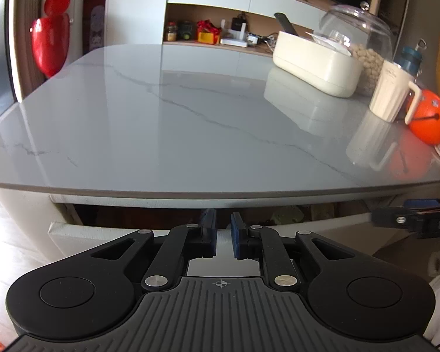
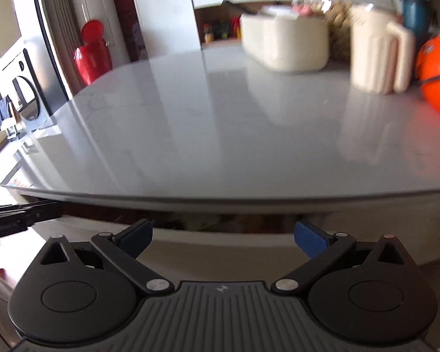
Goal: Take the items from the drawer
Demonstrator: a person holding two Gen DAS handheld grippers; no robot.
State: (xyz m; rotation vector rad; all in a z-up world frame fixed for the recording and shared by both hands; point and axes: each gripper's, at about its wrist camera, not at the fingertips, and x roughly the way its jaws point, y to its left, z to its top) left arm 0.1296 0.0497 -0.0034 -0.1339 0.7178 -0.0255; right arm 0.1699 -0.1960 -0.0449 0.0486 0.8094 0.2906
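The drawer point(image 1: 167, 220) sits just under the near edge of the surface point(image 1: 190, 123), a glossy pale grey slab with darker veins and a thin brown rim. It is pulled partly out: a dark gap shows between the underside of the surface and the drawer's off-white front panel, and inside that gap lie dim, brownish and yellow-green shapes too shadowed to tell apart. The left tool point(image 1: 223, 234) points at the middle of this gap, its blue-padded fingers point(image 1: 237, 236) drawn close with only a narrow slit between them; nothing is visible in that slit, and the tips seem to reach over the drawer front, though contact cannot be judged. The right tool point(image 2: 223, 234) hovers before the same gap farther toward the right, its fingers point(image 2: 309, 239) spread wide and holding nothing. At the far right corner of the surface stand a cream rectangular box point(image 1: 316, 64), a clear glass dome point(image 1: 358, 29), a ribbed cream mug point(image 1: 393, 91), a teal-lidded bottle point(image 1: 410, 58) and an orange ball-shaped object point(image 1: 431, 117). The left view is sharp and shows the veining, the shelf clutter behind and the right tool's black side at its right edge; the right view is blurred but shows a red bin point(image 2: 92, 52) and a bright area at far left, plus the left tool at its left edge.
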